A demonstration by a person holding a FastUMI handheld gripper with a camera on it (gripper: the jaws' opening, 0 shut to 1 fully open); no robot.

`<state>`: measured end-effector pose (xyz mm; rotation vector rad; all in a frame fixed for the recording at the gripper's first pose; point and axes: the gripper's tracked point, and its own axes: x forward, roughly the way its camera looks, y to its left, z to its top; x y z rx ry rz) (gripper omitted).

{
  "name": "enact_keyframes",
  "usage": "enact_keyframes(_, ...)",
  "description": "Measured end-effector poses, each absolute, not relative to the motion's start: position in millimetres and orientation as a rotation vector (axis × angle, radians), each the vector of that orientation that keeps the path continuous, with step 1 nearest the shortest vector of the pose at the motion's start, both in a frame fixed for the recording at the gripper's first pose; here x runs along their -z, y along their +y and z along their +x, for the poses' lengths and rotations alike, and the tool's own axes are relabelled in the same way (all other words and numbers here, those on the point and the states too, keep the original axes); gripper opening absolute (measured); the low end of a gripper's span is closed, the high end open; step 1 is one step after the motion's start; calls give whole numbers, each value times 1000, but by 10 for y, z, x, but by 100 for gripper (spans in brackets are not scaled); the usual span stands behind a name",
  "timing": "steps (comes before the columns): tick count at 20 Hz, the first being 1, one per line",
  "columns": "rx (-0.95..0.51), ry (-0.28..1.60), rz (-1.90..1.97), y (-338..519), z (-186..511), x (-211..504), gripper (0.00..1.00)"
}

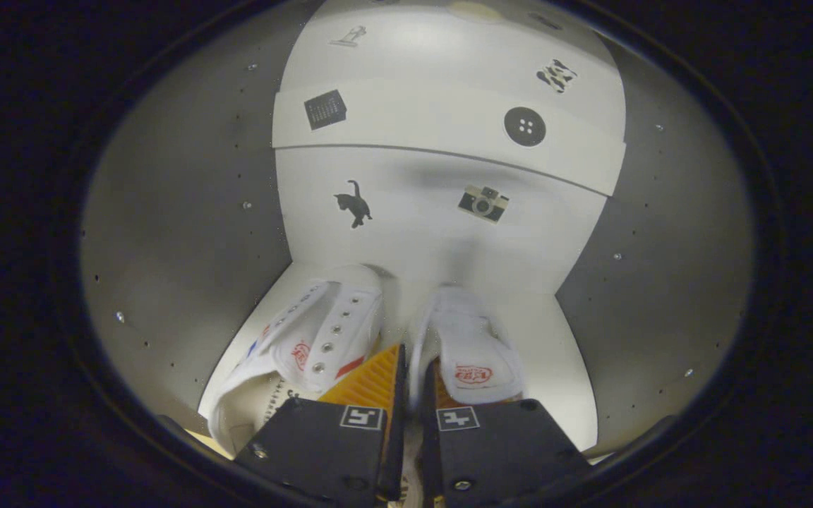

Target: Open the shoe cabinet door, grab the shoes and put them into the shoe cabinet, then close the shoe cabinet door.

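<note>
Two white canvas shoes stand side by side on the white floor (562, 367) of the shoe cabinet, toes toward its back panel (420, 212). The left shoe (322, 331) lies just ahead of my left finger, slightly tilted, with its eyelets and a red mark showing. My gripper (417, 363) is shut on the right shoe (473, 346): the shoe's inner side wall runs up between the two pads, which are nearly together. The heel ends of both shoes are hidden behind the fingers.
Grey cabinet side walls (188, 233) with rows of small holes close in on the left and right (660, 240). The white back panel carries cat, camera, button and calendar stickers, and a white shelf edge (442, 116) crosses above.
</note>
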<state>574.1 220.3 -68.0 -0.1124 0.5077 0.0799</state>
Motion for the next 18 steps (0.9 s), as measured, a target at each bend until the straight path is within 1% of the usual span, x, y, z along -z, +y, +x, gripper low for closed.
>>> enact_keyframes(3,-98,512,-74,2193,5605,647,32)
enact_keyframes(8,-92,448,-45,2165,5261,471,60)
enact_keyframes(11,-57,403,-57,2074,4991,331,72)
enact_keyframes(13,-52,378,-58,2050,4741,263,79)
enact_keyframes(18,-48,300,-80,2102,3951,187,81)
